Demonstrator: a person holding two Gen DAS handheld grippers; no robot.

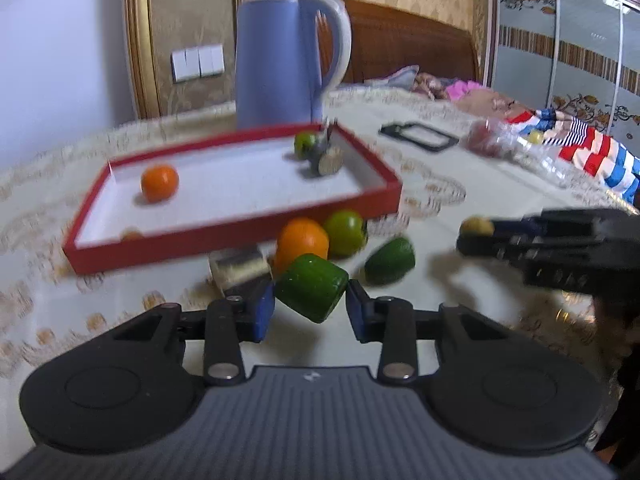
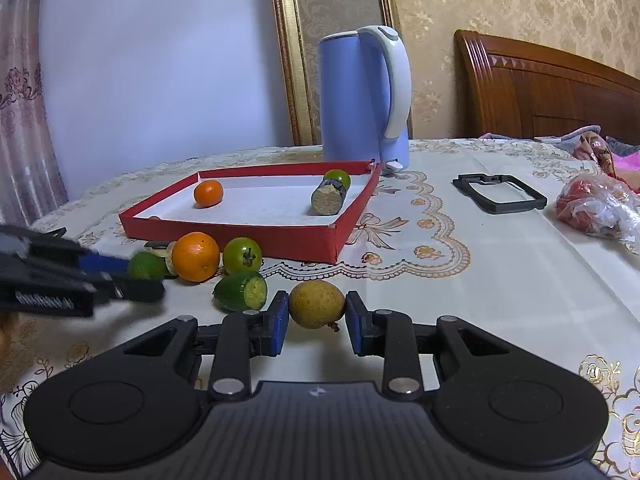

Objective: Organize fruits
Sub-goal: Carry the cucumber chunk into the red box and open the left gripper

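Bedroom wallpaper and a wooden headboard back a bench under an embroidered cloth. At its front, the left gripper (image 1: 310,312) has its jaws closed onto a green cut fruit piece (image 1: 311,287), which appears lifted just clear of the cloth. The right gripper (image 2: 316,326) brackets a yellow-brown fruit (image 2: 317,304), with a sliver of gap at each pad, so the grip looks not quite made. Just behind lie an orange (image 2: 195,256), a green tomato-like fruit (image 2: 242,255) and another green cut piece (image 2: 241,291). Beyond them sits the red tray (image 2: 280,238), already holding a small orange (image 2: 208,193), a green fruit (image 2: 337,179) and a brown-ended stub (image 2: 328,200). A blue kettle (image 2: 362,100) stands behind it. The step appears to be picking up; next, each load needs carrying over the tray's near wall and setting onto open white floor.
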